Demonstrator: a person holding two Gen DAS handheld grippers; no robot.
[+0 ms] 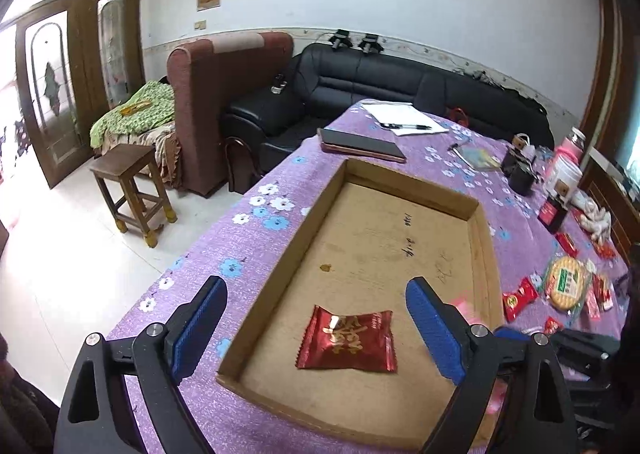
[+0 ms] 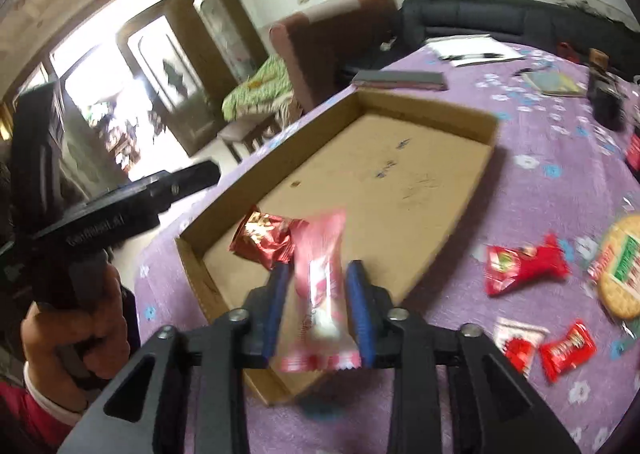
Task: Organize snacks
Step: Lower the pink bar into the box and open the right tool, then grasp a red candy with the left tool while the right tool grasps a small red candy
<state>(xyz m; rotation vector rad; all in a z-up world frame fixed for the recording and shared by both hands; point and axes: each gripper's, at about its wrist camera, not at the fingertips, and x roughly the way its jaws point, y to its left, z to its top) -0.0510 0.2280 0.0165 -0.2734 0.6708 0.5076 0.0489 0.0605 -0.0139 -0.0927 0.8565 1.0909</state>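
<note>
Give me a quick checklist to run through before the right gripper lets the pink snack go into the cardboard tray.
1. Pink snack packet between the right gripper pads: ok, though blur hides whether they press it.
2. Packet over the cardboard tray: ok, above its near corner.
3. Drop spot free: not ok, the dark red packet lies just beyond it.
4. Left gripper clear of the drop: ok, open and empty.
5. Snacks left on the purple tablecloth: not ok, the round cracker pack and small red packets remain outside.

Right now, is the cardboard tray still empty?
No, one dark red foil snack packet already lies flat on the floor of the cardboard tray.
</note>
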